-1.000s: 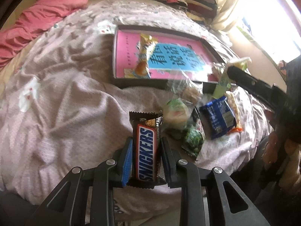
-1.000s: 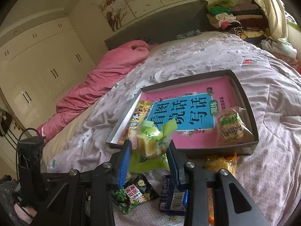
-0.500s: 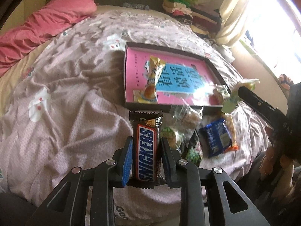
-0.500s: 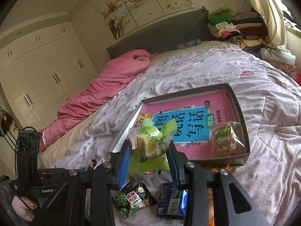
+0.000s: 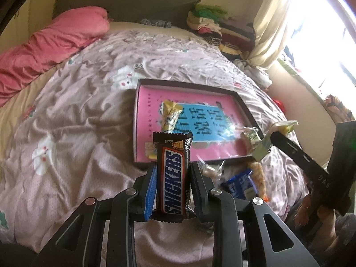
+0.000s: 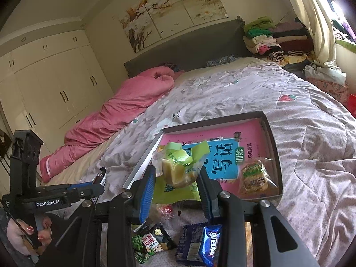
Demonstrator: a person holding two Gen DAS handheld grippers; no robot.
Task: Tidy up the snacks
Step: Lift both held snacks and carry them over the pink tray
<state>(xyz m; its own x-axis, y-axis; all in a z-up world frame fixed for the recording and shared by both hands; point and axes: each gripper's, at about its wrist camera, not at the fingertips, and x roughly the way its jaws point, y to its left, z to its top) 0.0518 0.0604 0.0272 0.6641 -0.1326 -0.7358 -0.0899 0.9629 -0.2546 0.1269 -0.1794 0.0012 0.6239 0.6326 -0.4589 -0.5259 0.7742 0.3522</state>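
My left gripper point(image 5: 172, 175) is shut on a Snickers bar point(image 5: 173, 173), held upright above the bed in front of a dark shallow box point(image 5: 135, 120) with a pink and blue book inside. A yellow snack bar point(image 5: 169, 115) lies in the box. My right gripper point(image 6: 176, 178) is shut on a green-and-clear packet with a yellow cake point(image 6: 180, 166), held above the box's near corner point(image 6: 142, 166). A clear bag of crackers point(image 6: 255, 178) lies in the box. The right gripper also shows in the left wrist view point(image 5: 273, 133), and the left gripper in the right wrist view point(image 6: 98, 184).
Loose snacks lie on the bedspread below the box: a blue packet point(image 6: 207, 242), a green pea packet point(image 6: 149, 242), an orange packet point(image 5: 258, 175). A pink quilt point(image 6: 115, 111) lies at the left, folded clothes point(image 6: 267, 40) at the head of the bed.
Both grippers have lifted and pulled back from the bed with their snacks. The box and loose snacks now sit lower and farther in both views.
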